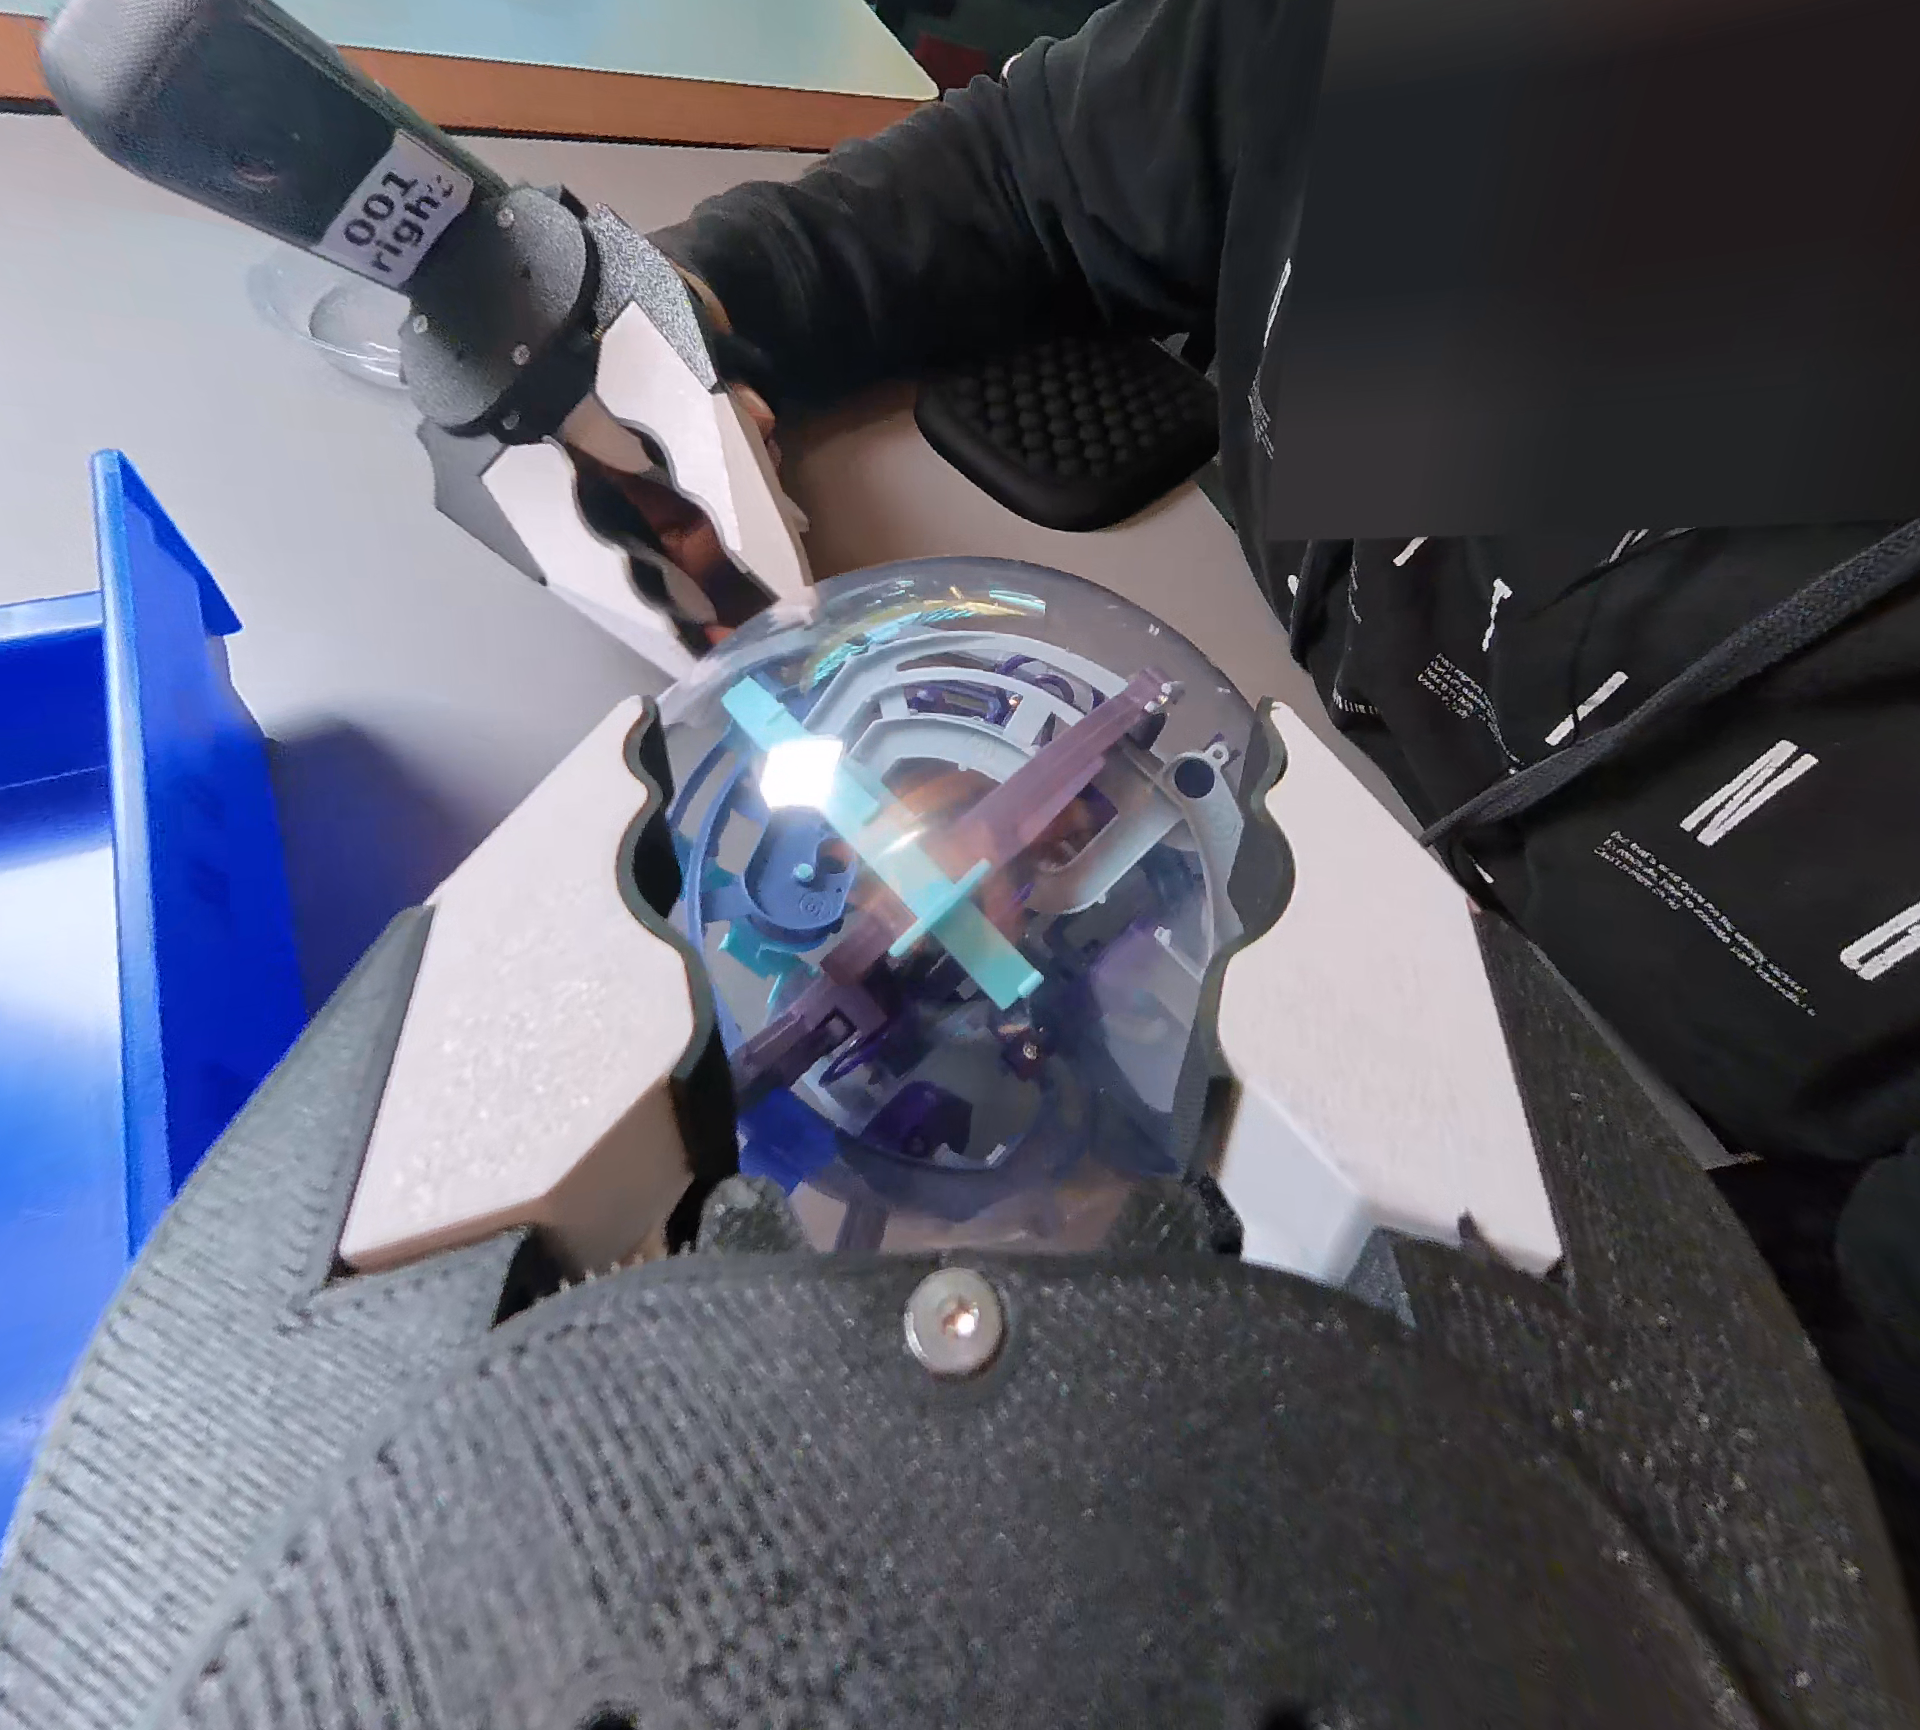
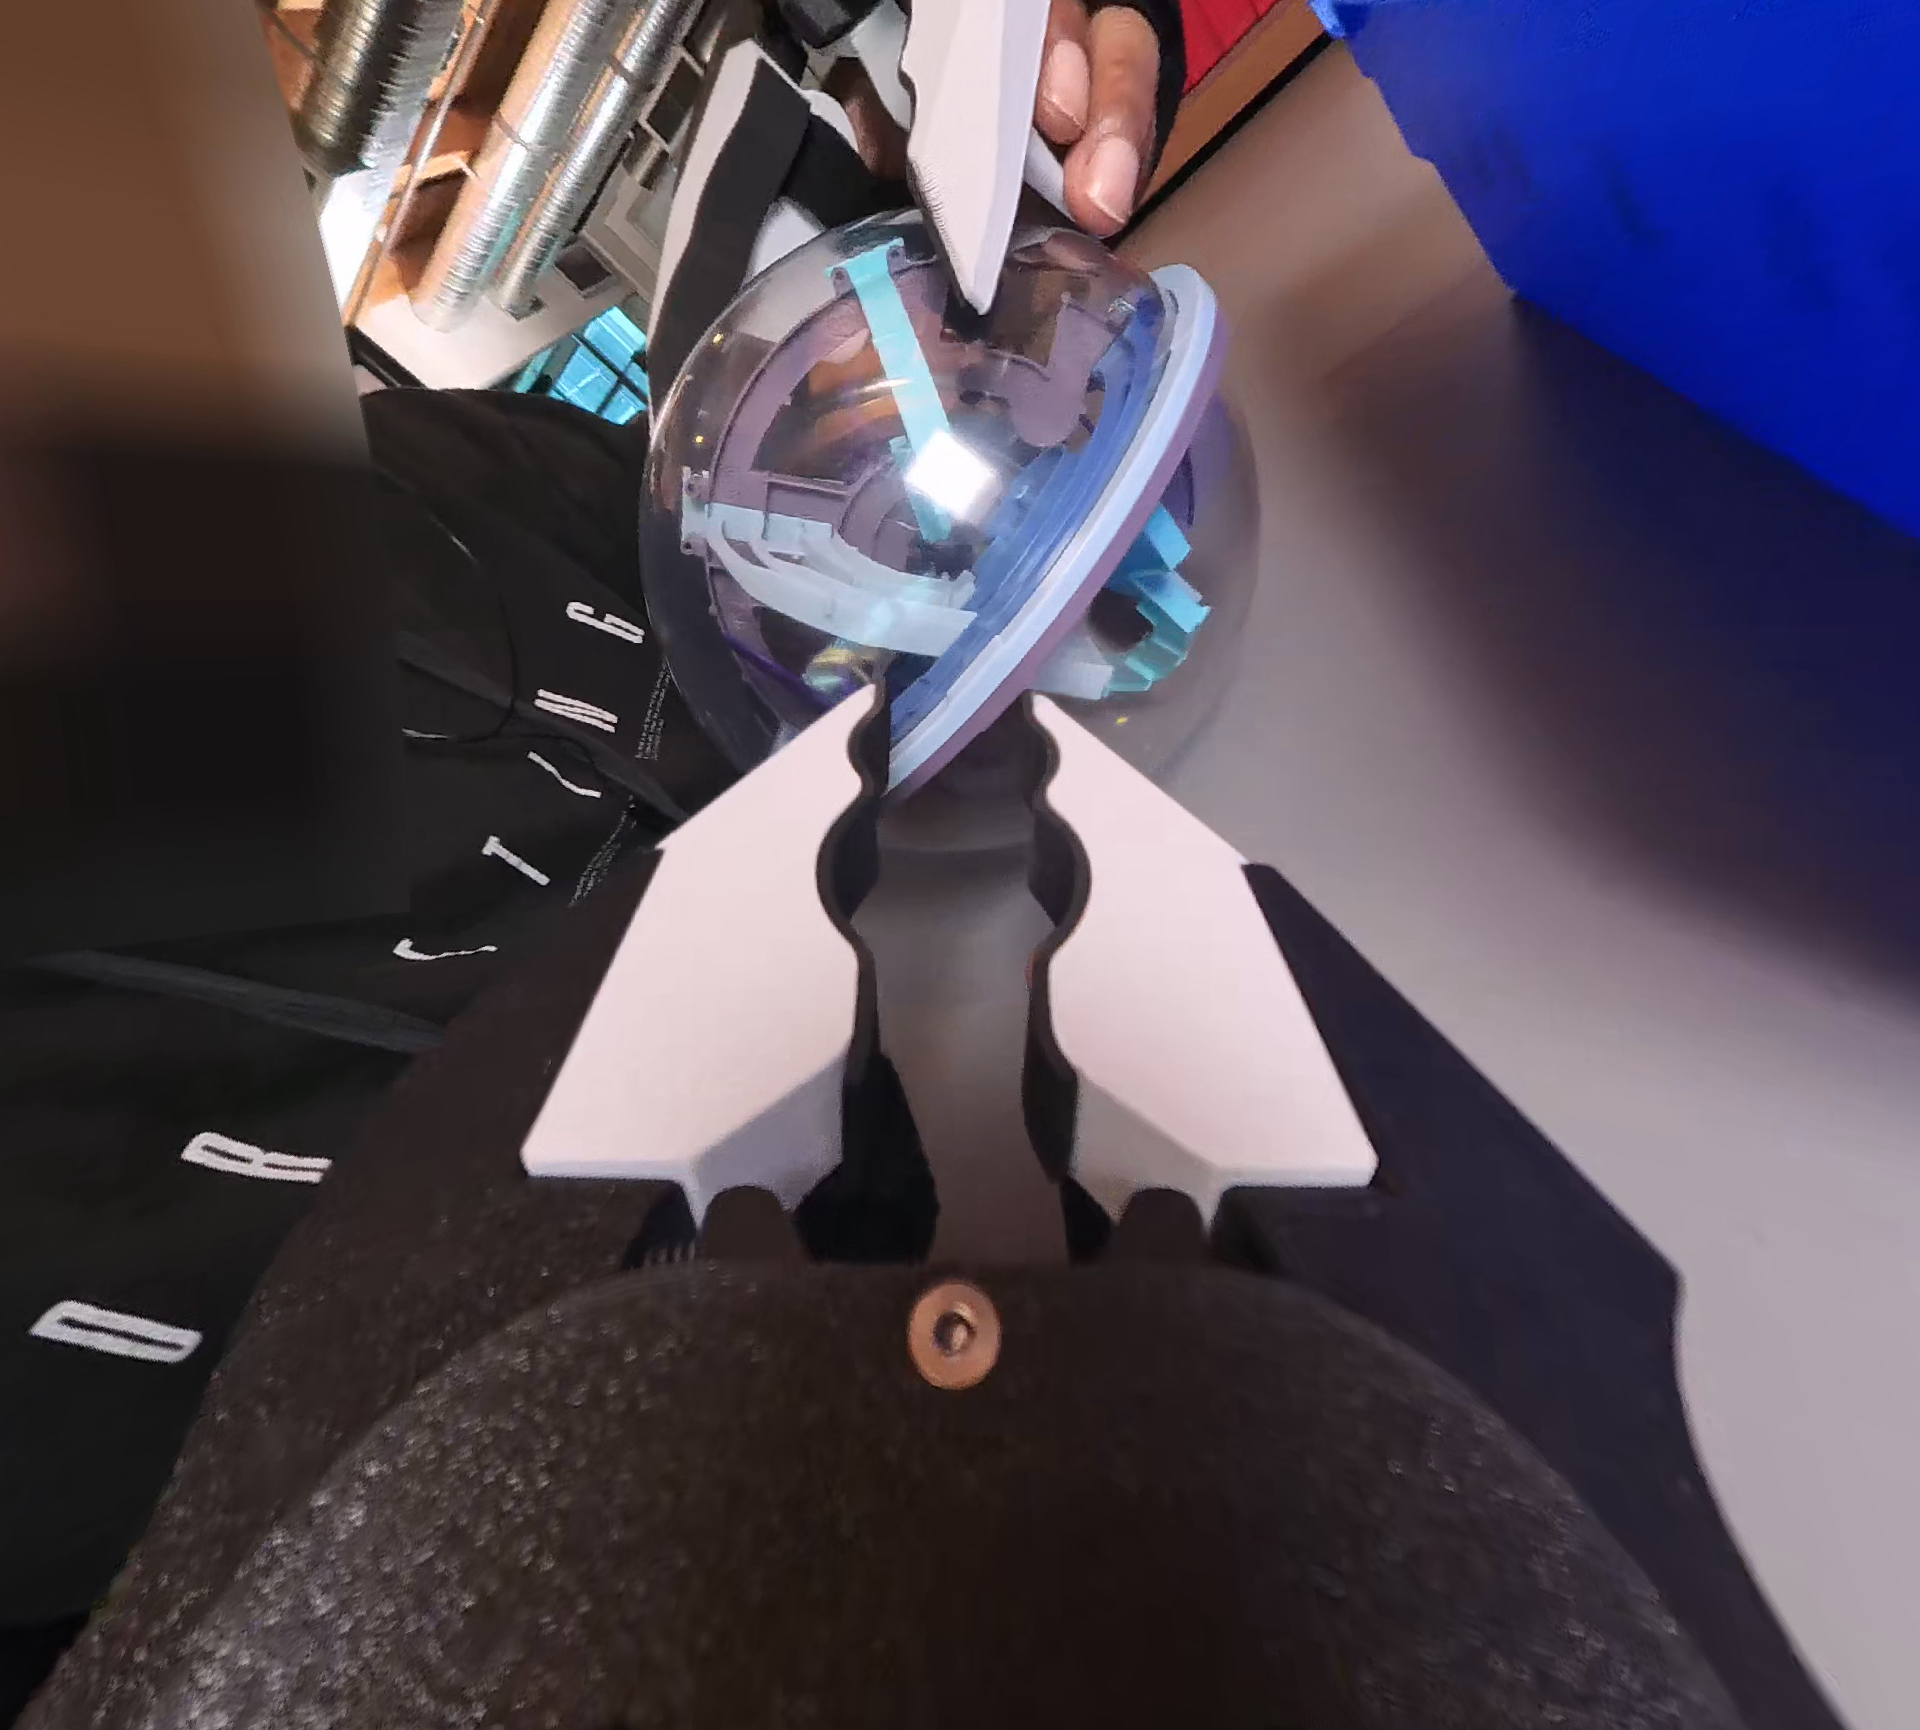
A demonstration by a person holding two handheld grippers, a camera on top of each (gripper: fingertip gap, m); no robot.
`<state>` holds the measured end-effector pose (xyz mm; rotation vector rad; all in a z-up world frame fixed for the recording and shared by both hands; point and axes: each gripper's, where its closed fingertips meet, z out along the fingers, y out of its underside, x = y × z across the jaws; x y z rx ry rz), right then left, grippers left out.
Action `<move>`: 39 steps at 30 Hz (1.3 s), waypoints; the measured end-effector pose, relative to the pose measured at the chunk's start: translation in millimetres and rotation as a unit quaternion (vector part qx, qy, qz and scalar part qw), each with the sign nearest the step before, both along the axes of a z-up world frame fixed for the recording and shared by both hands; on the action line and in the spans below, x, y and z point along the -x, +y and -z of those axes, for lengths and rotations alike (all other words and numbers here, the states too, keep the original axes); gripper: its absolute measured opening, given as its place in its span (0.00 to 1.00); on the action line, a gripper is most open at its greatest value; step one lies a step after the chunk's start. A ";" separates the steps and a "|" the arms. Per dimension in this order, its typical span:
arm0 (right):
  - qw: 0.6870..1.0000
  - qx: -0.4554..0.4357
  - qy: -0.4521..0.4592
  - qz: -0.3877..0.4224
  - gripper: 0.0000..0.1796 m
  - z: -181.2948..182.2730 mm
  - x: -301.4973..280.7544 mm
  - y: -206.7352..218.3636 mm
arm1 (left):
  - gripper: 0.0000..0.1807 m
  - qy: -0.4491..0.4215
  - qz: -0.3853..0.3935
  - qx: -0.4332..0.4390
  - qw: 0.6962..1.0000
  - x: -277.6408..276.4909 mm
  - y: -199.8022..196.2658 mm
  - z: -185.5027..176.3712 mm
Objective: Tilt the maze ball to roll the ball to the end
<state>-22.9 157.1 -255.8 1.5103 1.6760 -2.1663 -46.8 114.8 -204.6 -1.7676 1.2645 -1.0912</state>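
The left hand-held gripper [image 1: 956,901] is clamped on the maze ball [image 1: 966,859], held above the desk [image 1: 312,475]; the right hand-held gripper [image 2: 956,745] pinches its rim; the smooth dome could slip if tilted sharply, derailing the unseen inner ball.

The right tongs [image 2: 956,724] pinch the lavender equator rim of the clear plastic maze ball [image 2: 925,475], tilted above the grey counter [image 2: 1507,797]; the left tongs [image 2: 971,257] press its top beside a blue plastic bin [image 2: 1662,122].

One maze ball [image 1: 956,901], two hand-held grippers, one blue bin [image 1: 156,745] (all counted).
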 end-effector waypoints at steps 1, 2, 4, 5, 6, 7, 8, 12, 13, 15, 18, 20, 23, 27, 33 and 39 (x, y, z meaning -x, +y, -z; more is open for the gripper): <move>1.000 0.010 -0.005 0.001 0.10 0.1 0.0 -0.1 | 0.61 -0.001 0.002 0.000 1.000 0.3 -0.4 0.0; 1.000 0.018 -0.011 0.004 0.08 1.1 -0.1 0.5 | 0.61 -0.001 0.001 0.001 1.000 0.7 -0.1 0.0; 0.999 0.038 -0.025 0.009 0.06 2.5 -0.1 1.8 | 0.61 -0.002 -0.001 0.003 1.000 0.3 0.8 -0.1; 0.998 0.047 -0.031 0.011 0.06 2.5 -0.3 2.0 | 0.61 -0.002 -0.003 0.005 1.000 0.1 1.3 0.1; 0.998 0.052 -0.035 0.013 0.06 2.7 -0.5 2.1 | 0.61 -0.002 -0.004 0.005 1.000 -0.1 1.4 0.0; 0.997 0.058 -0.040 0.016 0.06 3.0 -0.4 2.5 | 0.61 -0.002 -0.006 0.005 1.000 -0.3 1.6 0.0; 0.996 0.067 -0.046 0.020 0.05 3.3 -0.1 3.5 | 0.61 -0.001 -0.011 0.005 1.000 -0.2 2.1 0.0; 0.991 0.103 -0.068 0.043 0.05 4.8 3.7 10.2 | 0.59 0.003 -0.065 0.005 0.998 6.5 8.3 -2.5; 0.991 0.106 -0.070 0.048 0.04 4.6 4.6 11.0 | 0.59 0.004 -0.085 -0.005 0.996 10.2 9.3 -3.6; 0.990 0.110 -0.073 0.057 0.04 4.8 6.1 11.7 | 0.62 0.005 -0.137 -0.026 0.990 20.4 10.7 -5.4; 0.988 0.116 -0.077 0.071 0.04 5.4 7.3 13.0 | 0.67 -0.017 -0.225 -0.037 0.973 31.9 4.7 -10.9; 0.986 0.121 -0.080 0.082 0.04 6.0 7.7 14.1 | 0.72 -0.019 -0.291 -0.044 0.956 38.4 -1.5 -7.8; 0.983 0.130 -0.083 0.103 0.04 5.9 7.8 14.1 | 0.78 -0.005 -0.378 -0.045 0.925 42.0 -12.1 8.2; 0.980 0.124 -0.082 0.129 0.04 4.8 6.7 8.4 | 0.84 0.013 -0.456 -0.053 0.889 33.5 -15.5 29.6; 0.978 0.114 -0.080 0.157 0.04 4.4 -0.1 -1.0 | 0.87 0.053 -0.479 -0.058 0.874 31.9 -3.0 38.3; 0.983 0.095 -0.067 0.143 0.05 3.0 -8.8 -15.6 | 0.87 0.054 -0.392 -0.056 0.917 31.5 -4.6 39.6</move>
